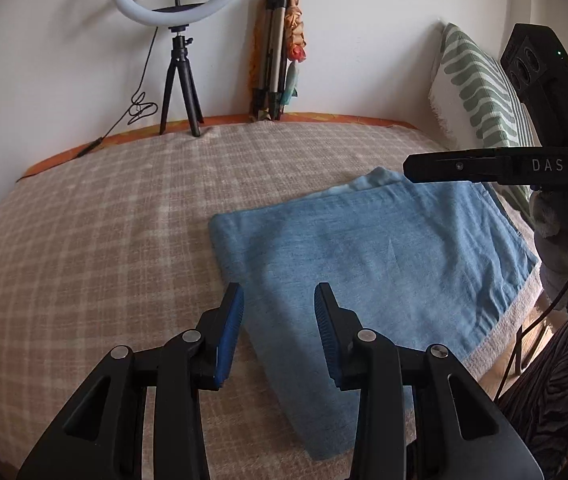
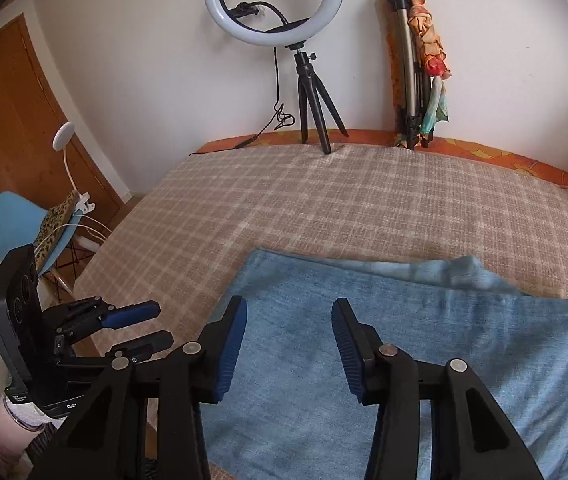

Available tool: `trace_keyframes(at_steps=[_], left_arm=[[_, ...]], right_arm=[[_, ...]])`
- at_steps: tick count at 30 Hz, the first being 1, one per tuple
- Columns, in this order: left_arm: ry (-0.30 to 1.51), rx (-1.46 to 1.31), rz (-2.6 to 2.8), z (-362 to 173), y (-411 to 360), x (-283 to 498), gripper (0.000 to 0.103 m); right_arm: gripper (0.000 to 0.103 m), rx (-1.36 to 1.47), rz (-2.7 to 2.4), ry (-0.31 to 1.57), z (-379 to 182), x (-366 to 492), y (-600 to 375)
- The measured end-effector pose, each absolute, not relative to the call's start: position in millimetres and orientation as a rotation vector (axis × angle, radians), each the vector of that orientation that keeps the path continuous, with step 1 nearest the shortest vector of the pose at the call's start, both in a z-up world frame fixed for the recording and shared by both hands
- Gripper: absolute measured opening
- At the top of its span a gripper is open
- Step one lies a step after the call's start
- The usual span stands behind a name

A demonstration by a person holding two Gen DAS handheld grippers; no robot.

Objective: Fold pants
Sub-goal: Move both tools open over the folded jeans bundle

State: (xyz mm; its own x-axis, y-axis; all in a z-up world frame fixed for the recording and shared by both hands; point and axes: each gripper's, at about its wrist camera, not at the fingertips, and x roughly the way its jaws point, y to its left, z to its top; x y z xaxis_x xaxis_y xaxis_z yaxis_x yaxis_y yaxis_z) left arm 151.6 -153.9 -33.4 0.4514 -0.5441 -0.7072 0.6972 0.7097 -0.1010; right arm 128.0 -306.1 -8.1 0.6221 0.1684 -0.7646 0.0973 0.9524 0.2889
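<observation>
Light blue denim pants lie folded flat on the checked beige bedspread; they also show in the right wrist view. My left gripper is open and empty, hovering above the pants' near left edge. My right gripper is open and empty, above the pants' left part. The right gripper also shows at the right of the left wrist view, above the pants' far corner. The left gripper shows at the lower left of the right wrist view, beside the bed edge.
A ring light on a black tripod and a folded tripod with a scarf stand at the wall. A green-striped pillow leans at the right. A blue chair and a wooden door are left of the bed.
</observation>
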Motion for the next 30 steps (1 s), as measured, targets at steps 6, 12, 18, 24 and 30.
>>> trace_keyframes(at_steps=[6,12,18,24,30], left_arm=[[0.835,0.2,-0.803,-58.5,-151.6,142.6,0.035],[0.866,0.225,-0.8,-76.5,-145.7,132.3,0.035],[0.905,0.194,-0.797,-89.0,-131.6,131.7,0.036],[0.956,0.061,-0.819,-87.6,-112.3,134.0,0.035],[1.017,-0.072,-0.864,-89.7,-106.0,133.3,0.035]], right_arm=[[0.04,0.25,0.095,0.979,-49.5,160.5,-280.5],[0.034,0.206,0.154,1.032,-75.8,192.5,-255.8],[0.034,0.183,0.176,1.099,-102.1,225.8,-232.4],[0.052,0.209,0.152,1.124,-100.7,237.5,-223.0],[0.053,0.152,0.074,1.172,-98.9,246.6,-208.1]])
